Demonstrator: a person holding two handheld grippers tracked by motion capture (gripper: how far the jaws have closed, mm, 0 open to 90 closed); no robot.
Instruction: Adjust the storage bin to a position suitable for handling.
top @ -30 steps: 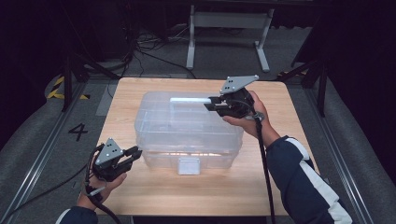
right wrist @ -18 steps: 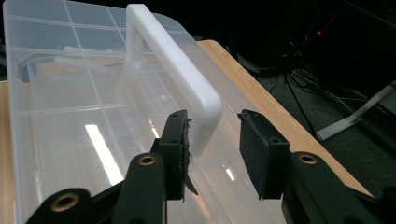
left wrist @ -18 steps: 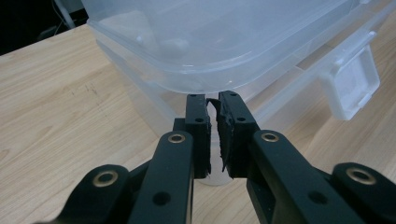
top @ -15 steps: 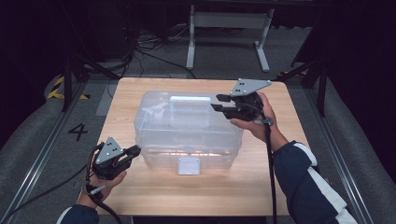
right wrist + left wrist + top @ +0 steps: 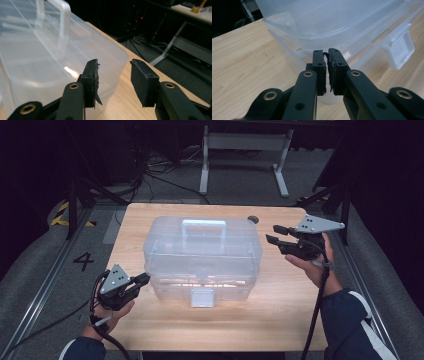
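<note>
The clear plastic box (image 5: 202, 255) sits shut in the middle of the wooden table (image 5: 280, 320), its white handle (image 5: 203, 224) on the lid and its front latch (image 5: 202, 297) facing the person. At its front left corner the left gripper (image 5: 141, 280) rests clenched, jaws pressed together with nothing between them, tips just beside the box wall. To the right, apart from the box, the right gripper (image 5: 276, 234) hangs released, its jaws having just been opening, empty.
</note>
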